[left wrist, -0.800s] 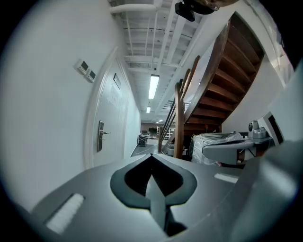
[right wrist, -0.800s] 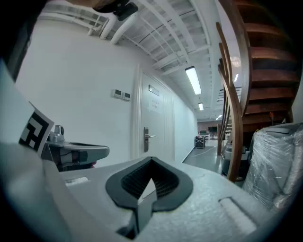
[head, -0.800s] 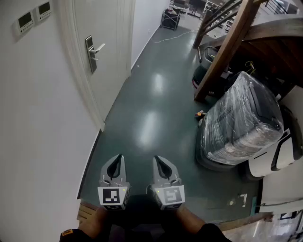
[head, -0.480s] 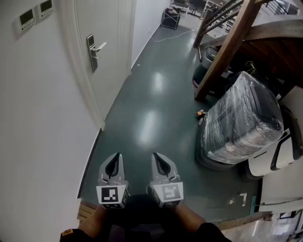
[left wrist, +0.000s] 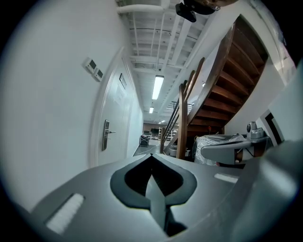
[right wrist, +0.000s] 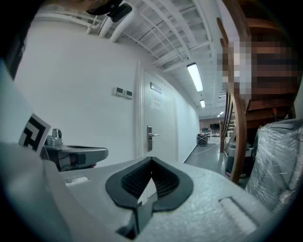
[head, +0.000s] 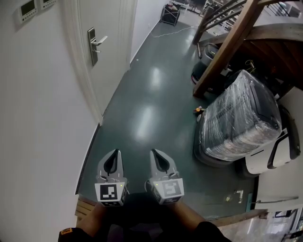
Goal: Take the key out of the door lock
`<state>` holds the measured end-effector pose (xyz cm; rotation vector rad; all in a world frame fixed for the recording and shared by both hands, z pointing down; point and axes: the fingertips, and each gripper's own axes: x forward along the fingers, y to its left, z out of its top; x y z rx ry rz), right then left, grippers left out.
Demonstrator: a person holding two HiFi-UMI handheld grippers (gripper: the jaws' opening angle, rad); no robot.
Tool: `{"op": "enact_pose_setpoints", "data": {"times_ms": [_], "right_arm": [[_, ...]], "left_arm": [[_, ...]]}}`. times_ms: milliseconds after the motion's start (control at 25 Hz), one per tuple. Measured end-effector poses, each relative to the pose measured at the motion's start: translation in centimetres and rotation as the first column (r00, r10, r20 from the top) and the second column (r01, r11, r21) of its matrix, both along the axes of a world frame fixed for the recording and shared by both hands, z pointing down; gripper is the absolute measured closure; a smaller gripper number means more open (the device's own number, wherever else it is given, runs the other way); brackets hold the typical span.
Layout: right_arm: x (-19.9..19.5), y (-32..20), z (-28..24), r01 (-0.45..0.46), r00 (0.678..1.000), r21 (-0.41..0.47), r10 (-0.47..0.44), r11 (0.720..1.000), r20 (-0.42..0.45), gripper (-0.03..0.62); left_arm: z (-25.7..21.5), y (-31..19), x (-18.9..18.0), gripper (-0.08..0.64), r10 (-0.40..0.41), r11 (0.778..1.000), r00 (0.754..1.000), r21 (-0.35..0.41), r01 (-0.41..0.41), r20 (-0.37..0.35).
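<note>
A white door (head: 106, 56) stands in the left wall, far ahead of me. Its metal lock plate with a lever handle (head: 93, 44) shows in all views, small in the left gripper view (left wrist: 106, 134) and the right gripper view (right wrist: 149, 137). No key is discernible at this distance. My left gripper (head: 113, 158) and right gripper (head: 158, 158) are held side by side low in the head view, well short of the door. Both have their jaws together with nothing between them.
A plastic-wrapped machine (head: 241, 118) stands on the green floor (head: 151, 108) to the right. A wooden staircase with a slanted beam (head: 222, 49) rises behind it. Two wall control panels (head: 27, 6) hang left of the door. A cart (head: 169, 13) stands far down the corridor.
The view has shifted slightly forward; the door handle and floor have slid a little in the frame. Both grippers stay shut and side by side.
</note>
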<state>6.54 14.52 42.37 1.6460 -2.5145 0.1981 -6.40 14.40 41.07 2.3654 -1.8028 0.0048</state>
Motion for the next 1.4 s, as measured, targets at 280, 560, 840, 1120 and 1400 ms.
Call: {"op": "enact_pose_setpoints", "data": {"times_ms": [280,560,840,1120,1400], "right_arm": [[-2.2,-0.7,-1.3,0.006,1.0,0.047,-0.006,0.999,-0.002,0.601],[-3.6,-0.5,-1.1,0.023,0.999,0.055,-0.021,0.998,-0.024,0.601],[-4.1,-0.3,-0.9,0.041,0.999,0.057,-0.039,0.998,-0.034,0.601],[-4.7,-0.4,-1.1,0.028,0.999,0.047,-0.025,0.998,-0.048,0.601],[-5.4,-0.1,-0.4,0.061,0.997,0.029,-0.06,0.998,-0.041,0.601]], "left_arm": [[-0.7,-0.2,-1.7,0.543,-0.008,0.999,1.0,0.039,0.009,-0.009],[0.2,0.1,-3.5,0.541,-0.037,0.999,0.999,0.004,0.037,0.003],[0.4,0.3,-3.9,0.541,-0.041,0.999,0.999,-0.015,0.041,-0.016],[1.0,0.3,-3.9,0.541,0.006,0.999,1.0,0.047,-0.006,0.008],[1.6,0.1,-4.3,0.541,-0.022,1.0,1.0,0.011,0.023,-0.015]]}}
